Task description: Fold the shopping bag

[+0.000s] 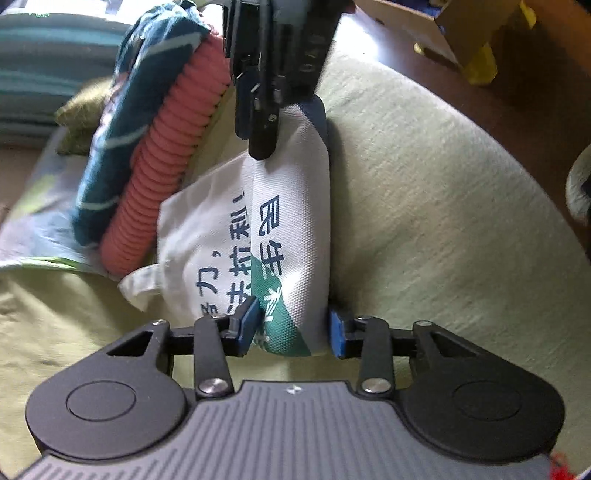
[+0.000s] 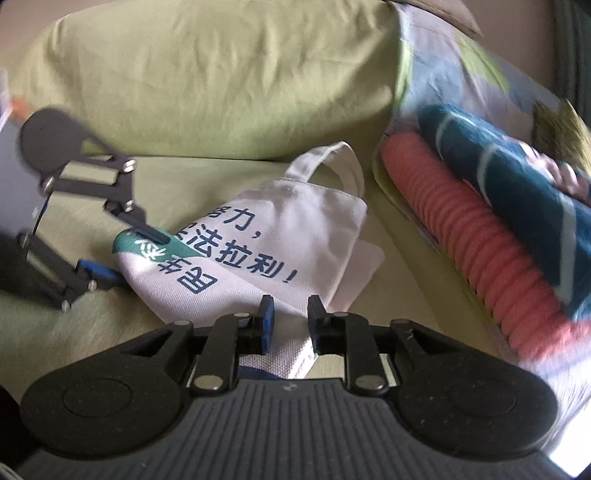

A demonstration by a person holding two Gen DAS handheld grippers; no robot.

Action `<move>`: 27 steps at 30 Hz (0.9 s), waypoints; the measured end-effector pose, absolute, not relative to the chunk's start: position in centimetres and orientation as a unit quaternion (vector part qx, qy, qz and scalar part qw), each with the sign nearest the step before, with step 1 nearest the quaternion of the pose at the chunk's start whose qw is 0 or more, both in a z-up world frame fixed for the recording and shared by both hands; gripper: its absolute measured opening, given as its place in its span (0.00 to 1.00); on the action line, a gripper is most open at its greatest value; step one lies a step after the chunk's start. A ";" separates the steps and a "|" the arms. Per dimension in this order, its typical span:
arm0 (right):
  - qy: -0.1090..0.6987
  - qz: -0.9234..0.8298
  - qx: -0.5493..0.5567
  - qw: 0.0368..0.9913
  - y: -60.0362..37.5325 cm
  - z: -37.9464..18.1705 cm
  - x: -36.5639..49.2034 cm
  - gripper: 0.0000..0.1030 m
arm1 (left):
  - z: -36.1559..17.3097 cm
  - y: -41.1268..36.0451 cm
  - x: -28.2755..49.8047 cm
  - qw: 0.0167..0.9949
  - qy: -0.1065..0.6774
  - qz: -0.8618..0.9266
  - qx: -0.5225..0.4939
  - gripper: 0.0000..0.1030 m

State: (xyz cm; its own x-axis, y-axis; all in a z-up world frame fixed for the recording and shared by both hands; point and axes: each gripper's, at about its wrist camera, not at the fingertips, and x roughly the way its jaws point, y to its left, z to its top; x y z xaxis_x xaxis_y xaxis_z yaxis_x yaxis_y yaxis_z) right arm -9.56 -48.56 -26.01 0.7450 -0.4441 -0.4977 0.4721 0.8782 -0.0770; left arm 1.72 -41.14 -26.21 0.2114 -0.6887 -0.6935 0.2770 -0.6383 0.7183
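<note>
A white canvas shopping bag [image 1: 291,229] with dark blue lettering and a green corner lies on a green cushion, its bottom half turned over in a rounded fold. My left gripper [image 1: 293,328] is open, and its blue pads [image 1: 247,325] sit on either side of the fold's green corner without squashing it. From the right wrist view my left gripper [image 2: 129,254] straddles that corner of the bag [image 2: 295,229]. My right gripper [image 2: 290,317] is shut on the bag's other folded corner. In the left wrist view my right gripper [image 1: 262,144] pinches that far corner slightly above the cushion. The bag's handle [image 2: 332,162] lies flat.
The green cushion [image 1: 424,221] extends to the right of the bag, with its raised back [image 2: 221,74] behind. A pink ribbed roll [image 1: 162,162] and a dark teal patterned cloth [image 1: 122,122] lie close against the bag's side. A cardboard box [image 1: 443,26] stands beyond the cushion.
</note>
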 end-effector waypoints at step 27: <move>0.282 -0.095 -0.382 0.875 -45.3 -29.9 -10.1 0.43 | -24.8 -42.5 3.6 0.430 -0.072 -0.670 0.601 0.45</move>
State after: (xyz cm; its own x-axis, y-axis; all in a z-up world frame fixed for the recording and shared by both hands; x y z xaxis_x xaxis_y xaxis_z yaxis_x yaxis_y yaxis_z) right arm -10.09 -45.25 -29.92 0.8233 -0.3812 -0.4206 -0.0491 0.6902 -0.7219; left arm 3.61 -42.54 -24.76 0.0927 -0.6633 -0.7426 0.4898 -0.6189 0.6140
